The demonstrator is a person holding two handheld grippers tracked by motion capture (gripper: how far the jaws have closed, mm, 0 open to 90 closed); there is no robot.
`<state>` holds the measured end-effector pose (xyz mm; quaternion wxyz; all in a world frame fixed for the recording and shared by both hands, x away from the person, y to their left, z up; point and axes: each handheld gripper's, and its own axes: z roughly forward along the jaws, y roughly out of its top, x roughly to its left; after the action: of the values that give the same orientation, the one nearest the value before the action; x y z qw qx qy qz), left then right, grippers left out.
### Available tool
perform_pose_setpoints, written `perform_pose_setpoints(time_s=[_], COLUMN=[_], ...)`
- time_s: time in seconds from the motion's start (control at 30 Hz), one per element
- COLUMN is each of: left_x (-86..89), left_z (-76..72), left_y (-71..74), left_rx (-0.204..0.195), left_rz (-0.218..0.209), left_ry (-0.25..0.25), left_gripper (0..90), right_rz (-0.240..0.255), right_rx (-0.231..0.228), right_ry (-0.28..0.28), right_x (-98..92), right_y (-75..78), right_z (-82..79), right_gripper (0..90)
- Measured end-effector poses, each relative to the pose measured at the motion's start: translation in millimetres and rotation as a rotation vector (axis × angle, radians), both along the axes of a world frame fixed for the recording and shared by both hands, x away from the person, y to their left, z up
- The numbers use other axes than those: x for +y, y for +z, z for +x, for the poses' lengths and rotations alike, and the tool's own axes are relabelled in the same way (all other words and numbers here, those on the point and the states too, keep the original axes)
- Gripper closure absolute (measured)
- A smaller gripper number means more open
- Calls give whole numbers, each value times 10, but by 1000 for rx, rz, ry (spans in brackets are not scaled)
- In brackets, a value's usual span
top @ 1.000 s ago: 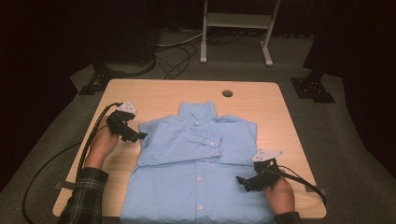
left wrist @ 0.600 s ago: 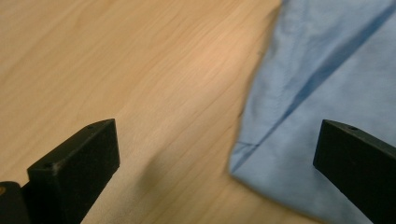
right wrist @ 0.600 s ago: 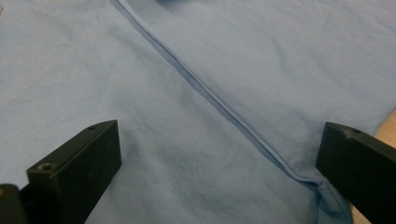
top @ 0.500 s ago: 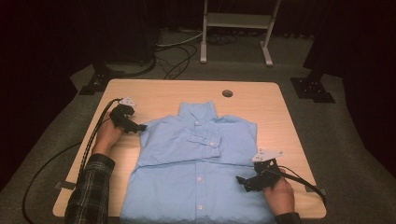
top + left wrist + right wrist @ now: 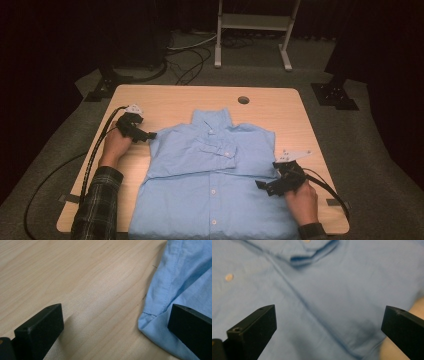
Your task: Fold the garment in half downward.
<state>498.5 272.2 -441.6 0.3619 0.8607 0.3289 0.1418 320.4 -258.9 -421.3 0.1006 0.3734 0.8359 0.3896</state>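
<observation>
A light blue button-up shirt [image 5: 210, 180] lies flat on the wooden table [image 5: 175, 100], collar away from me, both sleeves folded across the chest. My left gripper [image 5: 147, 135] sits at the shirt's left shoulder edge with its jaws wide apart. In the left gripper view a folded corner of the shirt [image 5: 152, 320] lies on bare wood just inside the right-hand jaw. My right gripper [image 5: 262, 187] rests over the shirt's right side, also open. The right gripper view looks onto blue cloth [image 5: 324, 302] with a cuff fold and a button [image 5: 229, 277].
A round cable hole [image 5: 243, 100] sits near the table's far edge. Black cables trail off the left side of the table. A white metal stand [image 5: 252, 22] is on the carpet behind. Bare wood lies left and beyond the shirt.
The left hand has shifted a little away from me along the shirt's left edge, toward the shoulder. The right gripper has stayed in place.
</observation>
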Motion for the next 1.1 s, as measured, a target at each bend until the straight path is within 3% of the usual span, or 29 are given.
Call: perform_pose_setpoints(time_s=[0.1, 0.23, 0.37, 0.4, 0.43, 0.57, 0.7, 0.77, 0.8, 0.87, 0.93, 1.03, 1.1], left_x=[1, -4, -5, -5, -5, -15, -14, -14, -15, -15, -15, -15, -14], left_z=[-6, -12, -12, -12, -12, -12, -12, -12, -12, -12, -10, -9, -9], left_y=[1, 0, -1, -1, -1, -2, -2, -2, -2, -2, -2, -2, -1], left_rx=[-1, -1, -1, -1, -1, -1, -2, -2, -2, -2, -2, -2, -3], left_rz=[1, 1, 0, 0, 0, 0, -1, -1, -1, -1, -1, -1, 0], left_ry=[6, 11, 12, 12, 12, 18, 17, 17, 18, 17, 16, 14, 13], left_gripper=[0, 0, 0, 0, 0, 0, 0, 0, 0, 0, 0, 0, 0], right_rz=[-65, -94, -82, -82, -76, -76, -87, -95, -93, -81, -48, -98, -95], right_rx=[-40, -87, -98, -98, -101, -122, -123, -120, -92, -74, -84, -56, -36], right_ry=[-24, -38, -54, -54, -57, -86, -88, -92, -103, -88, -68, -100, -92], right_x=[-43, -127, -233, -233, -271, -284, -337, -354, -406, -430, -444, -474, -497], right_y=[141, 262, 301, 301, 326, 377, 211, 168, 45, -45, -117, -203, -241], right_z=[216, 527, 859, 859, 1040, 1306, 1554, 1589, 1670, 1710, 1727, 1763, 1784], right_gripper=[0, 0, 0, 0, 0, 0, 0, 0, 0, 0, 0, 0, 0])
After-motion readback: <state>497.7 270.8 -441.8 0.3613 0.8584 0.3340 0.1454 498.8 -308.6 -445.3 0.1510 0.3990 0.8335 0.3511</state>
